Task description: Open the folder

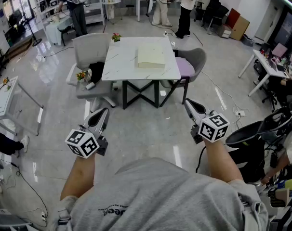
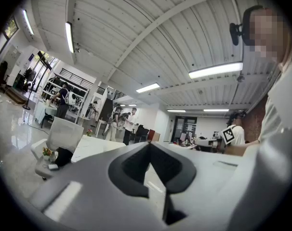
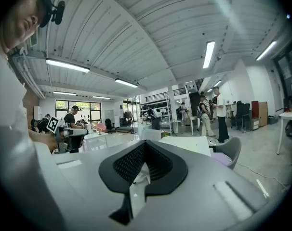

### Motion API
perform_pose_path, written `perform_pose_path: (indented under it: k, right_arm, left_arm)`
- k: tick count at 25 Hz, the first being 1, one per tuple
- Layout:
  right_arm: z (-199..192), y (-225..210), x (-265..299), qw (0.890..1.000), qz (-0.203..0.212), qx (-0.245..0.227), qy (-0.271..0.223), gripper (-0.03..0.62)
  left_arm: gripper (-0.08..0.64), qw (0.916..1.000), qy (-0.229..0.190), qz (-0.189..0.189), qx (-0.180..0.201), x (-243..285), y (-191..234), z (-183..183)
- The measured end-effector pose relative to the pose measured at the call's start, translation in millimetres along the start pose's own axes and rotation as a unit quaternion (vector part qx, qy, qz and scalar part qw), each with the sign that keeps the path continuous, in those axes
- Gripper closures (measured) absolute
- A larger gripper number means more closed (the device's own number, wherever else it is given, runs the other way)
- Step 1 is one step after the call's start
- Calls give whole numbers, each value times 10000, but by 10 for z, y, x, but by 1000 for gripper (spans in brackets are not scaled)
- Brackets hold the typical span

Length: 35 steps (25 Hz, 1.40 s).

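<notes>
A large open office with a glossy grey floor [image 1: 146,129] and strip lights on a ribbed ceiling surrounds a white marble-patterned worktop [image 1: 122,64] on black crossed legs. The folder [image 1: 151,57] is a pale, cream-coloured block that lies flat and closed on the worktop's far right part, with nothing touching it. A small pot of flowers [image 1: 116,36] stands at the worktop's far left corner.

A white office chair [image 1: 90,47] is drawn up on the left side with a dark bundle [image 1: 96,72] on its seat. A grey chair [image 1: 198,59] with a lilac cushion [image 1: 186,67] is tucked in on the right. Beyond the worktop, several people [image 1: 187,6] stand among shelving and desks.

Well short of the worktop, over bare floor, the person holds both tools out level, pointing towards it. The left tongs [image 1: 101,114] have their jaws together with nothing between them, the dark pads meeting at the tip in the left gripper view [image 2: 148,146]. The right tongs [image 1: 191,105] are likewise closed and empty [image 3: 144,146]. Each tool carries its marker cube [image 1: 82,143] near the wrist.
</notes>
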State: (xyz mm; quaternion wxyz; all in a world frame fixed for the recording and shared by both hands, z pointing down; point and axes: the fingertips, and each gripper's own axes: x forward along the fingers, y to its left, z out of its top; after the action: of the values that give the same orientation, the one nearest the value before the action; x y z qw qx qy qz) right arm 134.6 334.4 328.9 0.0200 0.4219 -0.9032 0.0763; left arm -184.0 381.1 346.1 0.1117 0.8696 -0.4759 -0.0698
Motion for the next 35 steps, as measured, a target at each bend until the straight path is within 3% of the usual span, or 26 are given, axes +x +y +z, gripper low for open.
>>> perform_pose_path:
  k: [29,31,35]
  right_arm:
    - [216,-466,-148,9996,48,-16,-295,592]
    - [226,-514,-193,9995,88,-37,-290,592]
    - [238,-665,-310,9994,187,-57,-276,592]
  left_arm:
    - [509,9998,-53,-141,86,441,-321,23]
    - [182,9995,-25,-286,114,515,-430,18]
    - [123,9993,-52,-302,206,654,-628,4]
